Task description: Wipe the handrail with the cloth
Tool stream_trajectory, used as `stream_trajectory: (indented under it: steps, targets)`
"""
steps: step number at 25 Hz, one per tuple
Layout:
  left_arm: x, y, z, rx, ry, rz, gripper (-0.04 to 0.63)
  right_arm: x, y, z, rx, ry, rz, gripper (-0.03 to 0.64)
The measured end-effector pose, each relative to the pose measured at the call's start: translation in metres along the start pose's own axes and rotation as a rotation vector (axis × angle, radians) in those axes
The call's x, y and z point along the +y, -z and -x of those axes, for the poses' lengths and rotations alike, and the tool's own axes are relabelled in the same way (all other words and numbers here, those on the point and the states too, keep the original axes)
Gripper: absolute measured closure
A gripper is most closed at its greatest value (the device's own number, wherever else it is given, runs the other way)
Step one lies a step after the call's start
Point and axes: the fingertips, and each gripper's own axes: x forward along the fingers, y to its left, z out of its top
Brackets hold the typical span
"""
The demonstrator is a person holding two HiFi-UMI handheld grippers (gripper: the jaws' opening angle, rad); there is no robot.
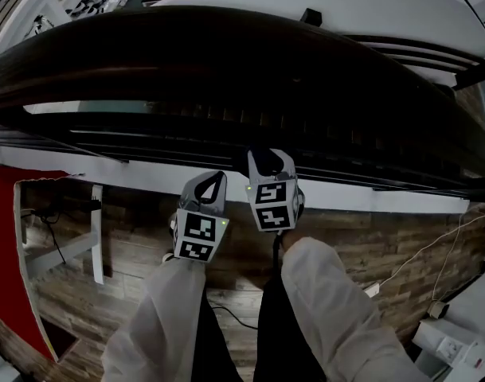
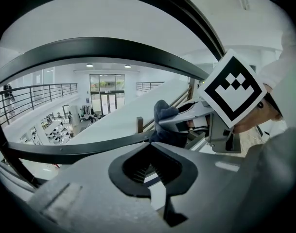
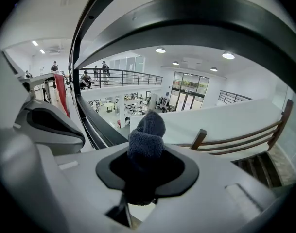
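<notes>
Left gripper (image 1: 213, 180): jaws together, nothing between them. Right gripper (image 1: 267, 160): jaws clamped on the cloth (image 3: 147, 136). Both point forward, side by side and close, with the right slightly ahead. Light-sleeved forearms (image 1: 334, 305) extend behind each.

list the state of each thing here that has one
left tool, shut, empty
right tool, shut on the cloth
cloth, bunched, its end sticking up past the jaws
handrail, top bare; whether the cloth touches it cannot be told
</notes>
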Motion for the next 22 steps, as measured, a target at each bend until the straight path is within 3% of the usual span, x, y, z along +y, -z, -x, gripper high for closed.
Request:
stream_trajectory:
  steps: [22]
  targets:
    - [-0.157,-0.038,-0.062,-0.002,0.202,-0.142,0.594,-0.152,0.07,0.086,-0.025,0.181,-0.083,0.511]
